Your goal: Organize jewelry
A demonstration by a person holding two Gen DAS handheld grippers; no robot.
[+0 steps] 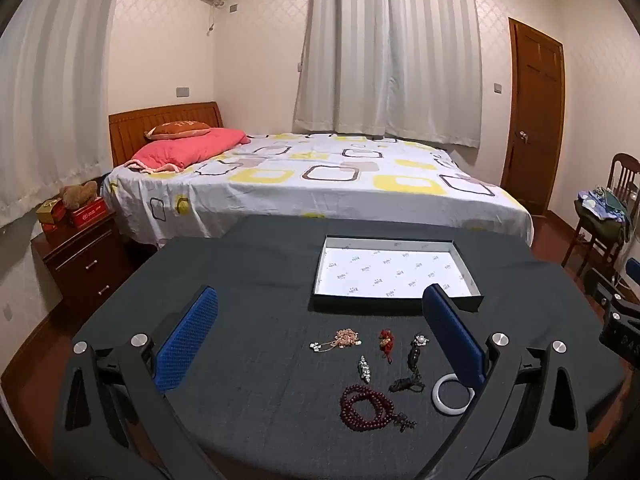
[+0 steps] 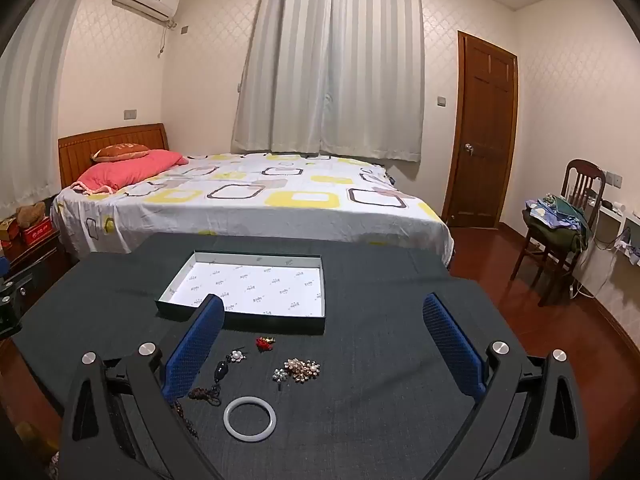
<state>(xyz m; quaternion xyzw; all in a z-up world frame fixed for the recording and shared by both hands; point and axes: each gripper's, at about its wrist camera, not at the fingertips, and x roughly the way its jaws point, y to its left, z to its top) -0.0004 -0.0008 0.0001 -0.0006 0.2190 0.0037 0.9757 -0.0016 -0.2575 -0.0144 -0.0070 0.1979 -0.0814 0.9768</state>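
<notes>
Left gripper [image 1: 320, 328]: blue ribbed pads spread wide, nothing between them, tilted down over the dark grey cloth-covered table [image 1: 248, 280]. Right gripper [image 2: 323, 332]: likewise spread wide and empty, same downward tilt.

Under the left gripper, loose on the cloth: a coiled dark red wooden bead strand [image 1: 368, 406] nearest, a white smooth stone bangle [image 1: 452, 394] partly behind the right-hand pad, a small silvery rhinestone piece [image 1: 364, 369], a black corded pendant with a pearl flower [image 1: 414, 354], a small red knotted charm [image 1: 387, 342], and a pale pink beaded chain [image 1: 340, 340].

From the right wrist the bangle [image 2: 250, 417] lies nearest and clear of the rest; probably the easiest first pick.

Beyond the pieces, apart from them: a shallow dark rectangular box lined with white printed paper [image 1: 400, 242], empty, open side up; likely the destination. No piece is in it yet.

Behind: a bed with a yellow-and-grey patterned sheet [image 1: 320, 184].
</notes>
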